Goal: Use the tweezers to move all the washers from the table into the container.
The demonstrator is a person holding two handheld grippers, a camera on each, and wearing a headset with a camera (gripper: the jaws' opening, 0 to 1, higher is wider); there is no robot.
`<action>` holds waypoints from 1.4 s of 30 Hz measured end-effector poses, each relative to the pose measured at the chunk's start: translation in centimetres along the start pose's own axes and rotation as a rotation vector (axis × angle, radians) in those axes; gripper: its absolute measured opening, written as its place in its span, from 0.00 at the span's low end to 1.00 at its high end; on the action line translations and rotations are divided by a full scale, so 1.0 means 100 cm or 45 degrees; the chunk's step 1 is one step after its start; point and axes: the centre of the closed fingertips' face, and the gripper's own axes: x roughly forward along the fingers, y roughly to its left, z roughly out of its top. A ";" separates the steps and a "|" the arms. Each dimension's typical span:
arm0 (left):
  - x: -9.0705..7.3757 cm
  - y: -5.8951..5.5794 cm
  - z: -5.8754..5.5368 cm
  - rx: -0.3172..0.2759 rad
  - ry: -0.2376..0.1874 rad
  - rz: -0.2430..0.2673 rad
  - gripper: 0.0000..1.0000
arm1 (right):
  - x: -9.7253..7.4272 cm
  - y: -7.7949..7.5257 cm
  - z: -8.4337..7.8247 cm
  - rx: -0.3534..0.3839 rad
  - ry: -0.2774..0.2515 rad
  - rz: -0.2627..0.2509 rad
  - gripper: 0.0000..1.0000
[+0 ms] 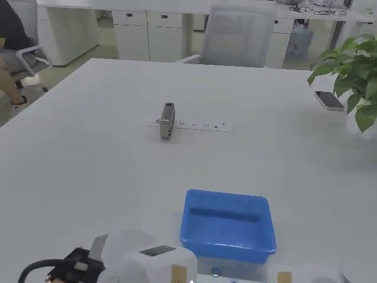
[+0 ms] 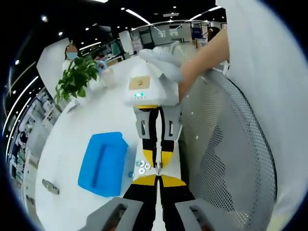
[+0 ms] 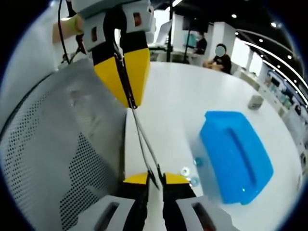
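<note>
Gripper views face each other — both share container [image 2: 103, 163].

Bright, even overhead light is washing the white bench [image 1: 88, 165] in the head view, and the blue container [image 1: 228, 227] is casting only a faint, soft shadow at its near side. The bottom edge of that frame is going soft and out of focus. In both gripper views, ceiling lights [image 2: 137, 17] are glaring as streaks along the top. Fisheye distortion is bending the bench's edge and stretching shapes toward the sides.
</note>
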 end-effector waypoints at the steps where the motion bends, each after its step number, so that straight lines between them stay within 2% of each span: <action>1: -0.001 0.003 0.001 0.005 -0.001 0.004 0.00 | 0.000 -0.003 0.002 0.008 -0.009 -0.010 0.06; 6: 0.000 0.022 0.008 -0.001 0.002 -0.003 0.00 | -0.001 -0.017 0.007 0.075 -0.056 -0.043 0.07; 10: 0.005 0.029 0.009 0.012 0.025 -0.020 0.00 | 0.000 -0.021 0.007 0.113 -0.075 -0.048 0.07; 15: 0.013 0.032 0.013 0.023 0.048 -0.076 0.00 | 0.006 -0.022 0.004 0.176 -0.094 -0.031 0.07; 17: 0.015 0.036 0.017 0.025 0.047 -0.075 0.00 | 0.004 -0.024 0.006 0.198 -0.113 -0.041 0.07; 25: 0.020 0.038 0.022 0.059 0.065 -0.108 0.00 | 0.003 -0.028 0.003 0.213 -0.114 -0.051 0.07; 28: 0.022 0.038 0.021 0.030 0.078 -0.147 0.00 | 0.004 -0.026 0.004 0.266 -0.126 -0.021 0.09; 30: 0.023 0.039 0.021 0.016 0.089 -0.165 0.00 | 0.002 -0.026 0.007 0.263 -0.133 -0.017 0.12; 32: 0.024 0.040 0.021 -0.009 0.090 -0.181 0.00 | -0.008 -0.026 0.027 0.242 -0.210 -0.024 0.14; 33: 0.025 0.041 0.021 -0.017 0.090 -0.189 0.00 | -0.011 -0.027 0.031 0.244 -0.227 -0.033 0.14; 35: 0.028 0.041 0.021 -0.030 0.088 -0.196 0.00 | -0.015 -0.029 0.037 0.246 -0.229 -0.031 0.13; 36: 0.029 0.042 0.021 -0.042 0.084 -0.197 0.00 | -0.015 -0.029 0.038 0.247 -0.221 -0.030 0.11; 37: 0.031 0.041 0.022 -0.061 0.073 -0.207 0.00 | -0.014 -0.030 0.033 0.239 -0.180 -0.036 0.09; 38: 0.033 0.040 0.023 -0.096 0.056 -0.215 0.00 | -0.014 -0.035 0.026 0.204 -0.135 -0.070 0.04; 39: 0.036 0.044 0.026 -0.154 0.021 -0.174 0.00 | -0.014 -0.032 0.029 0.227 -0.159 -0.037 0.04; 40: 0.037 0.041 0.027 -0.267 -0.027 -0.206 0.01 | -0.014 -0.032 0.029 0.308 -0.158 -0.014 0.03; 41: 0.037 0.040 0.027 -0.344 -0.054 -0.219 0.06 | -0.015 -0.035 0.029 0.324 -0.161 -0.018 0.03; 42: 0.036 0.045 0.027 -0.419 -0.111 -0.185 0.10 | -0.015 -0.039 0.028 0.315 -0.163 -0.023 0.03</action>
